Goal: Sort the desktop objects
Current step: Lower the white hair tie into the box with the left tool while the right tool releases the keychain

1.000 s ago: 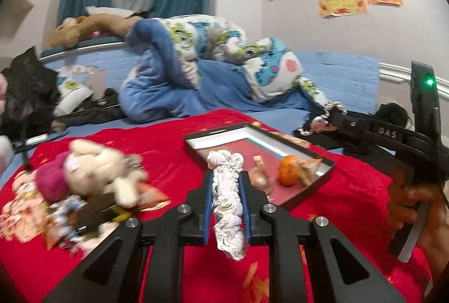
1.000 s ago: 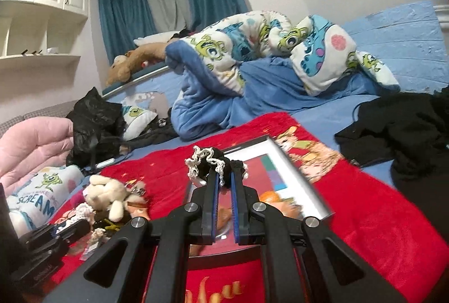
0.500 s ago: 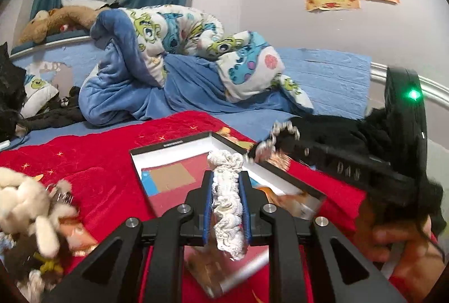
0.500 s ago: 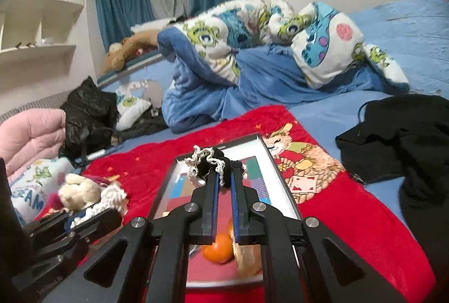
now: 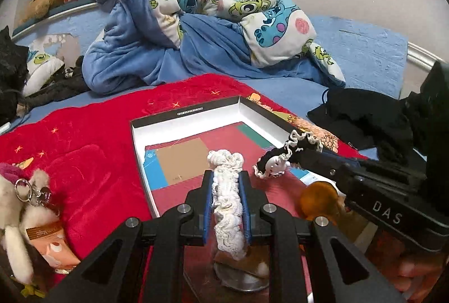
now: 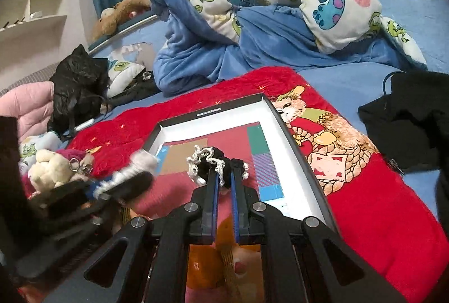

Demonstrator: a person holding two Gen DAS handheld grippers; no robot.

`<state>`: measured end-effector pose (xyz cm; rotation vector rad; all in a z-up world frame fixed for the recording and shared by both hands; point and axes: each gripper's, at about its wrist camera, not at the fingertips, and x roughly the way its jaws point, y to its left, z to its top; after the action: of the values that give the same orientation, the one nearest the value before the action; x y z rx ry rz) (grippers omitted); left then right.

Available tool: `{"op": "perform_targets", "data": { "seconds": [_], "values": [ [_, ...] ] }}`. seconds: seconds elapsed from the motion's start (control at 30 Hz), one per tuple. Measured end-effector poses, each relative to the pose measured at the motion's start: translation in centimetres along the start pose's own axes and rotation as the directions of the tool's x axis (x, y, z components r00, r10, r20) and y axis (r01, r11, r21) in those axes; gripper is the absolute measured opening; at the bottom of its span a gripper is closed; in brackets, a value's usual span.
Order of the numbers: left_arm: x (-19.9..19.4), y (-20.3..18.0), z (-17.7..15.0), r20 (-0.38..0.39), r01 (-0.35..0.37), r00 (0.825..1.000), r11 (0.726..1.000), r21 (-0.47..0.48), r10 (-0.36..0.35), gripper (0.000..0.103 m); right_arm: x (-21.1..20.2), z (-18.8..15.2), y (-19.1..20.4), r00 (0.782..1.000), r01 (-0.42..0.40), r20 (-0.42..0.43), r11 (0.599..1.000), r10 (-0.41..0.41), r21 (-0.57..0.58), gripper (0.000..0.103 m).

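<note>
My left gripper (image 5: 226,176) is shut on a white lace scrunchie (image 5: 226,199) and holds it above the near part of the shallow box lid (image 5: 190,113). My right gripper (image 6: 224,176) is shut on a black scrunchie with white lace trim (image 6: 213,161), also over the lid (image 6: 289,132). In the left wrist view the right gripper (image 5: 276,162) comes in from the right with its scrunchie (image 5: 283,157) just beside mine. An orange fruit (image 5: 318,197) and a round tin (image 5: 241,279) lie in the lid below both grippers.
The lid sits on a red blanket (image 5: 84,148) on a bed. A plush toy with a key ring (image 5: 22,196) and a snack packet (image 5: 53,247) lie at the left. Black clothing (image 6: 412,120) lies right; a blue quilt (image 5: 196,36) is heaped behind.
Both grippers have moved forward over the box lid and come close together. Each still holds its scrunchie. The plush toys have slid to the left edge of view.
</note>
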<state>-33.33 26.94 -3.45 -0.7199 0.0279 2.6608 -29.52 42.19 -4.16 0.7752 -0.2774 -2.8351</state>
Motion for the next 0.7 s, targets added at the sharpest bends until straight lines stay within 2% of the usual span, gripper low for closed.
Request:
{"op": "perform_targets", "data": {
  "seconds": [0.07, 0.23, 0.7],
  "values": [
    [0.1, 0.3, -0.2, -0.003, -0.014, 1.0, 1.0, -0.006, 0.014, 0.018, 0.2, -0.1, -0.3, 1.0, 0.006, -0.007, 1.0, -0.006, 0.009, 0.009],
    [1.6, 1.0, -1.5, -0.084, -0.025, 0.996, 0.999, -0.033, 0.022, 0.018, 0.8, -0.8, -0.9, 0.999, 0.021, -0.032, 0.999, -0.02, 0.037, 0.009],
    [1.5, 1.1, -1.9, -0.085, -0.024, 0.996, 0.999, -0.025, 0.022, 0.018, 0.9, -0.9, -1.4, 0.999, 0.036, -0.04, 0.998, -0.034, 0.048, 0.01]
  ]
}}
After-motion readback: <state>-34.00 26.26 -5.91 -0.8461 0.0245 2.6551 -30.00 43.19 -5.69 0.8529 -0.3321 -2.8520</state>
